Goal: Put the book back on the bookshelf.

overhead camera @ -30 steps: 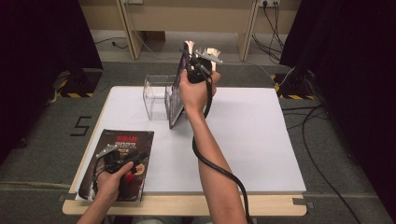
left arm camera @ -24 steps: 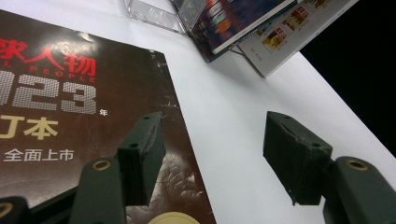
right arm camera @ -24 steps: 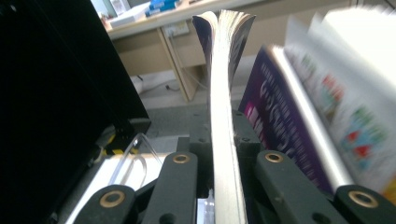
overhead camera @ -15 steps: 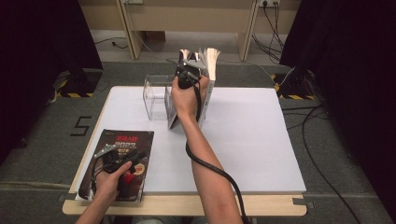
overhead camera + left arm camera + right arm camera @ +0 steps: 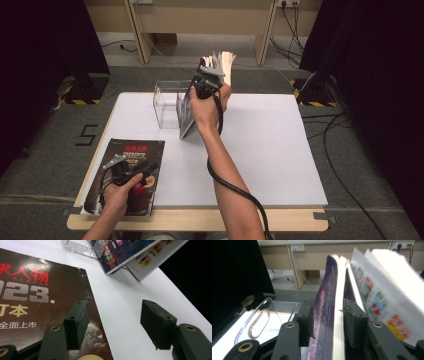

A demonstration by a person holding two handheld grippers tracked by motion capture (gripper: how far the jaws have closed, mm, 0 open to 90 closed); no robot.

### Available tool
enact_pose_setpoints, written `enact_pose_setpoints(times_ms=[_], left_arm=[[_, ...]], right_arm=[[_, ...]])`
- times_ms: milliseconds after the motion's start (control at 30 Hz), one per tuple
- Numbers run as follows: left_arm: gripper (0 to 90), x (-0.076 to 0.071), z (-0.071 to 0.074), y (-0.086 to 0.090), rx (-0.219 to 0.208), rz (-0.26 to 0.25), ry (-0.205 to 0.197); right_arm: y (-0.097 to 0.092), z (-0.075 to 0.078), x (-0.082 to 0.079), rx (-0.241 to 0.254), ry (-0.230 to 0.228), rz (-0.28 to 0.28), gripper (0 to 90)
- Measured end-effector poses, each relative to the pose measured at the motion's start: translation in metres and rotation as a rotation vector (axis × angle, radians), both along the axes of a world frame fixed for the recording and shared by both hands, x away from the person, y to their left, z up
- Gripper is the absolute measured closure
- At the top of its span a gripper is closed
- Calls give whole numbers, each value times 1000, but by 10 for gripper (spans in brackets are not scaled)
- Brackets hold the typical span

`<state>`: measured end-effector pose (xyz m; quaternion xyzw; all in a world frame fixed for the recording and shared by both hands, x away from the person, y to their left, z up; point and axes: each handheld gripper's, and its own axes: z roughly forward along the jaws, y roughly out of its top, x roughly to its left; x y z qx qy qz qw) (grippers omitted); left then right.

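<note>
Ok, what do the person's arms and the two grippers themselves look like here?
Both forearms are bare, with no sleeves in view. The left gripper and right gripper have dark bodies; each has two black block-shaped jaws on dark arms with brass-coloured rivets. A thick black cable trails from the right gripper along the forearm. The left one shows a red part.

You have two magazines here: one dark-covered magazine with red and white lettering (image 5: 127, 170) lying flat, and one glossy purple-covered magazine (image 5: 187, 112) standing upright. You have one clear plastic file holder (image 5: 167, 100), one white table (image 5: 260, 150), and two black two-jaw grippers.
</note>
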<state>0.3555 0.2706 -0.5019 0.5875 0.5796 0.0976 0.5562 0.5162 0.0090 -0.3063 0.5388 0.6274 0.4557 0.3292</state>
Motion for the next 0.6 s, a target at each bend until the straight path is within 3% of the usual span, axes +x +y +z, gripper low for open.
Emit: enact_pose_setpoints(times_ms=[67, 333, 600], left_arm=[[385, 0, 0, 0, 0, -1, 0], [385, -1, 1, -1, 1, 0, -4], [385, -1, 1, -2, 4, -3, -3]], right_arm=[[-6, 3, -6, 16, -8, 2, 613], [-31, 5, -34, 167, -14, 49, 611], [-47, -7, -53, 221, 8, 62, 684]])
